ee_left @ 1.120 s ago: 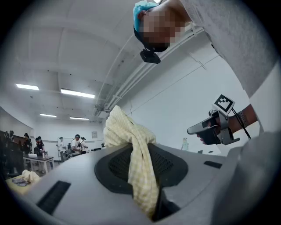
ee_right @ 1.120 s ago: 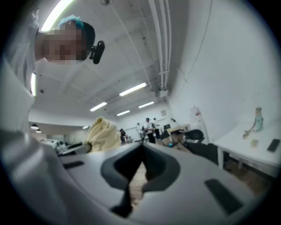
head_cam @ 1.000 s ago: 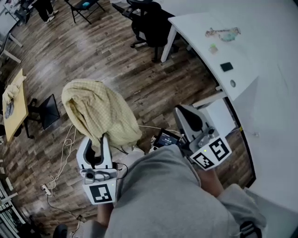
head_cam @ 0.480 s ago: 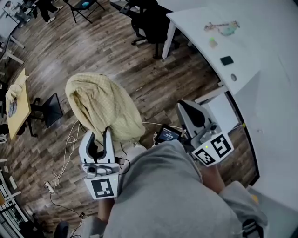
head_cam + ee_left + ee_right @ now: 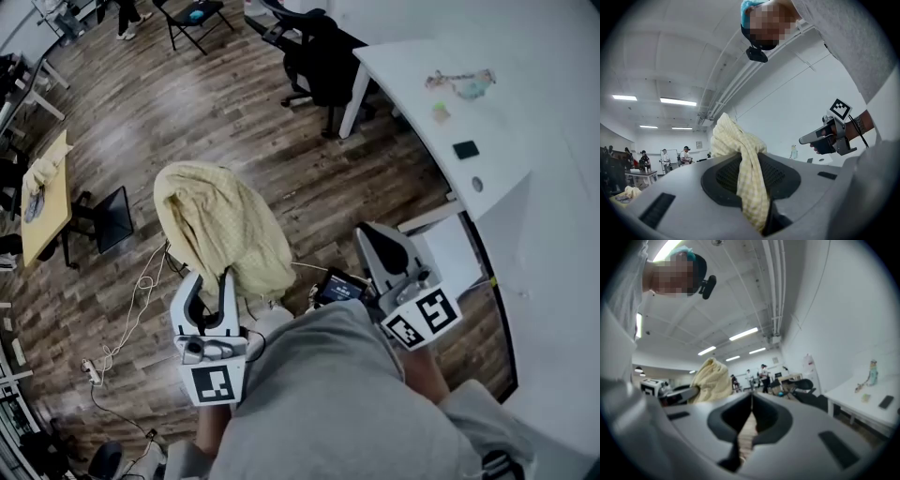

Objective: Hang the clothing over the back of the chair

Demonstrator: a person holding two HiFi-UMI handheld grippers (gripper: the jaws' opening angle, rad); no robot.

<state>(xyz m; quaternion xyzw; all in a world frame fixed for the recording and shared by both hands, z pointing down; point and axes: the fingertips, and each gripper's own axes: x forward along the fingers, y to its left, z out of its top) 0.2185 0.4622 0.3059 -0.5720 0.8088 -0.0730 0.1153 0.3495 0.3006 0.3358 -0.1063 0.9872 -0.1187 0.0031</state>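
A pale yellow checked garment (image 5: 220,225) lies heaped in a mound over something I cannot see beneath it. In the head view my left gripper (image 5: 210,281) is at the garment's near edge. In the left gripper view a fold of the cloth (image 5: 749,187) is pinched between the jaws and rises above them. My right gripper (image 5: 372,236) is held off to the right of the garment, apart from it. Its jaws meet (image 5: 751,397) with nothing between them. The garment (image 5: 712,379) shows to its left.
A white desk (image 5: 525,103) curves along the right, with a black office chair (image 5: 323,61) beside it. A small black stand (image 5: 108,220) and a wooden table (image 5: 42,202) are at the left. Cables (image 5: 131,309) trail on the wood floor. A black device (image 5: 337,284) lies near my knees.
The head camera has shifted, so everything sits further right in the picture. My left gripper has moved slightly, still holding the cloth. The right gripper has kept still.
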